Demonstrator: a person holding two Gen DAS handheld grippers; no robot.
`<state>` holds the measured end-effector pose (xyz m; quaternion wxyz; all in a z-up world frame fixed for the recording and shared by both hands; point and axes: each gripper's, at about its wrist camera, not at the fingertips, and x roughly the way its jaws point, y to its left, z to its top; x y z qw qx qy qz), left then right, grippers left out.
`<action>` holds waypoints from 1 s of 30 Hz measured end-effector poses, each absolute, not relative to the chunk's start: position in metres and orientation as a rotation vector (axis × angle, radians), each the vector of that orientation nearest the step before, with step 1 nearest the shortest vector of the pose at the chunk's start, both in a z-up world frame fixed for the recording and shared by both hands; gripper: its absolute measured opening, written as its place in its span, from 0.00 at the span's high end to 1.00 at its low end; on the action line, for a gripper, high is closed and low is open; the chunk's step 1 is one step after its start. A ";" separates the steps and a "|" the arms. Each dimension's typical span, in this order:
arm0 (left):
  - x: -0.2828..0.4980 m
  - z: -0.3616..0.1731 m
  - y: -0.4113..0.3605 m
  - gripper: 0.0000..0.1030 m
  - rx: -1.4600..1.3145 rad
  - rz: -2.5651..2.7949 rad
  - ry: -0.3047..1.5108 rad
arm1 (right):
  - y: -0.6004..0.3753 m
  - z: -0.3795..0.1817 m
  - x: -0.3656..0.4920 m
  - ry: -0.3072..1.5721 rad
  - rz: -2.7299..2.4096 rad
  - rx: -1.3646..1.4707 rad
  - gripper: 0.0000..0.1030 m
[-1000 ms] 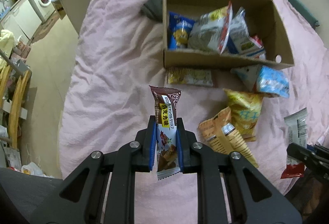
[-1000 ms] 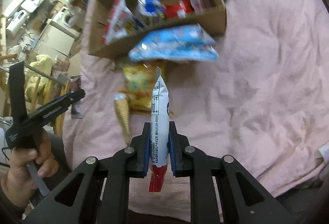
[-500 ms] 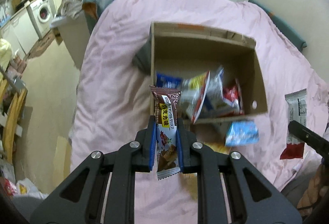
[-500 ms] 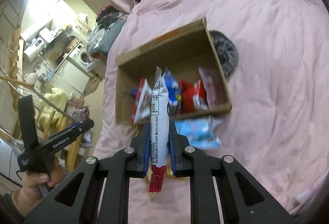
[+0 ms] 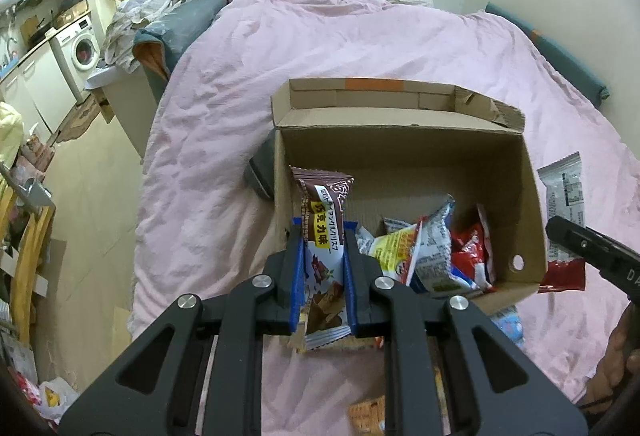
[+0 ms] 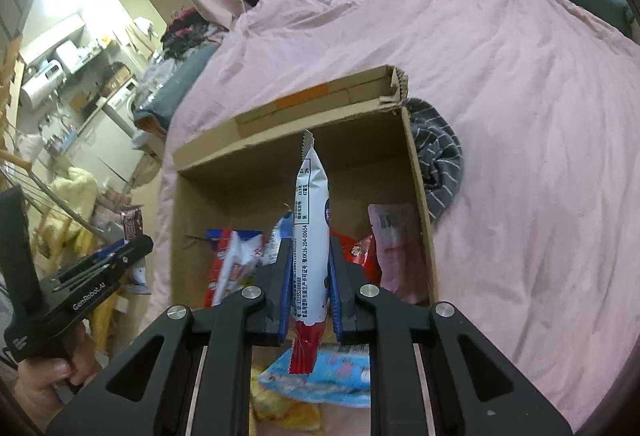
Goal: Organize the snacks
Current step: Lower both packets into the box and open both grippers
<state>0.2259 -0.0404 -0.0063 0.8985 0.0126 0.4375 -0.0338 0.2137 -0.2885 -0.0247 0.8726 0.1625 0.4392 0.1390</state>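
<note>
Snacks ride upright so they drop cleanly — my left tongs (image 5: pixel 323 232) pinch the brown wafer pack (image 5: pixel 325 214), my right tongs (image 6: pixel 310 248) the white packet (image 6: pixel 311 236), both poised over the cardboard box (image 5: pixel 532 196) on the bed (image 5: pixel 224 140).

Dim warm indoor light, perhaps from upper left; fisheye-bent, dark corners.

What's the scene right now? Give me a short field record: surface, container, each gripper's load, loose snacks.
surface: pink bedspread
container: open cardboard box, several snack packs inside
left gripper: shut on brown chocolate snack pack, upright
right gripper: shut on white and red snack pack, upright
loose snacks: light blue pack and yellow pack outside the box
</note>
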 end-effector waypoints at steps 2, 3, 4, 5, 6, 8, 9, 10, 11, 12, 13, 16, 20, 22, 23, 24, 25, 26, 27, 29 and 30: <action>0.230 -0.017 -0.043 0.86 0.025 -0.078 0.914 | -0.287 -0.034 0.219 0.931 0.286 0.347 0.84; 0.232 -0.021 -0.044 0.86 0.024 -0.083 0.920 | -0.287 -0.040 0.222 0.942 0.287 0.363 0.84; 0.235 -0.027 -0.045 0.86 0.028 -0.082 0.931 | -0.288 -0.044 0.223 0.949 0.284 0.372 0.84; 0.237 -0.030 -0.046 0.86 0.032 -0.080 0.936 | -0.288 -0.048 0.226 0.955 0.280 0.374 0.84; 0.239 -0.033 -0.047 0.86 0.033 -0.078 0.937 | -0.287 -0.052 0.228 0.960 0.276 0.373 0.84; 0.243 -0.038 -0.045 0.86 0.028 -0.058 0.930 | -0.286 -0.060 0.235 0.975 0.263 0.374 0.84; 0.246 -0.040 -0.045 0.86 0.022 -0.055 0.932 | -0.285 -0.063 0.241 0.983 0.258 0.378 0.84; 0.251 -0.042 -0.045 0.86 0.013 -0.061 0.935 | -0.285 -0.065 0.245 0.991 0.259 0.386 0.84; 0.254 -0.042 -0.046 0.86 0.014 -0.063 0.932 | -0.285 -0.067 0.247 0.995 0.260 0.392 0.84; 0.258 -0.042 -0.046 0.86 0.022 -0.064 0.922 | -0.285 -0.068 0.251 0.998 0.257 0.396 0.84; 0.260 -0.041 -0.047 0.86 0.028 -0.065 0.915 | -0.284 -0.068 0.255 0.997 0.253 0.389 0.84; 0.266 -0.040 -0.048 0.86 0.024 -0.089 0.896 | -0.280 -0.070 0.263 0.998 0.240 0.341 0.84; 0.277 -0.040 -0.050 0.86 0.021 -0.106 0.886 | -0.279 -0.075 0.272 1.012 0.244 0.356 0.84; 0.286 -0.042 -0.051 0.86 0.013 -0.099 0.889 | -0.280 -0.080 0.276 1.032 0.253 0.390 0.84; 0.291 -0.043 -0.051 0.86 0.000 -0.099 0.899 | -0.280 -0.082 0.276 1.038 0.255 0.399 0.84; 0.294 -0.045 -0.051 0.86 -0.010 -0.101 0.906 | -0.281 -0.083 0.278 1.042 0.255 0.402 0.84; 0.297 -0.046 -0.051 0.86 -0.021 -0.102 0.916 | -0.280 -0.083 0.278 1.042 0.254 0.395 0.84; 0.299 -0.048 -0.052 0.86 -0.029 -0.103 0.926 | -0.280 -0.083 0.278 1.042 0.253 0.386 0.84; 0.300 -0.048 -0.053 0.86 -0.029 -0.107 0.927 | -0.280 -0.083 0.278 1.041 0.251 0.381 0.84; 0.299 -0.047 -0.058 0.86 -0.008 -0.110 0.919 | -0.282 -0.084 0.277 1.040 0.253 0.388 0.84; 0.299 -0.047 -0.059 0.86 0.002 -0.111 0.915 | -0.283 -0.084 0.278 1.040 0.253 0.388 0.84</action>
